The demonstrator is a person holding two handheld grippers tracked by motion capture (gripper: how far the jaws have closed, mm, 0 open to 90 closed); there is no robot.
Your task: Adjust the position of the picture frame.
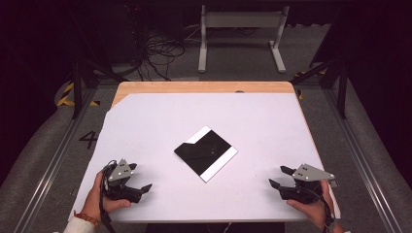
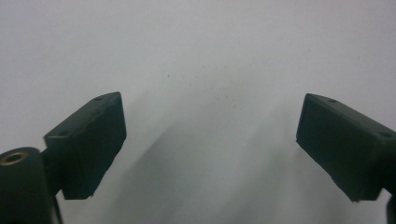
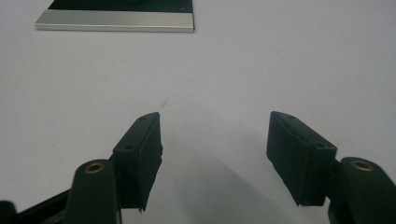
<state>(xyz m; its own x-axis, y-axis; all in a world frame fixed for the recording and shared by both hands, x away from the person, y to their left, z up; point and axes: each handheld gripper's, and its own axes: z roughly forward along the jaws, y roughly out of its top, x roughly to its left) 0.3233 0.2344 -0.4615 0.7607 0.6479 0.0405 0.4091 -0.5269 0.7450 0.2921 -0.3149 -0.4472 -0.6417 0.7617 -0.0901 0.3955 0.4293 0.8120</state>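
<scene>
A flat black square with white strips along two opposite edges [image 1: 206, 152] lies turned like a diamond in the middle of the white table cover [image 1: 160, 121]. My left gripper [image 1: 142, 183] rests near the front left edge, open, with nothing between its jaws; its own view [image 2: 210, 140] looks at bare white cover. My right gripper [image 1: 281, 176] rests near the front right edge, open and holding nothing. In the right gripper view [image 3: 215, 149] the black square's silver-white edge [image 3: 114, 21] lies ahead at the top left, well apart from the jaws.
The wooden tabletop [image 1: 204, 87] shows beyond the cover's far edge. Metal frame rails [image 1: 43, 170] run along both sides of the table. A white stand [image 1: 240, 34] and loose cables [image 1: 160, 53] sit on the floor behind.
</scene>
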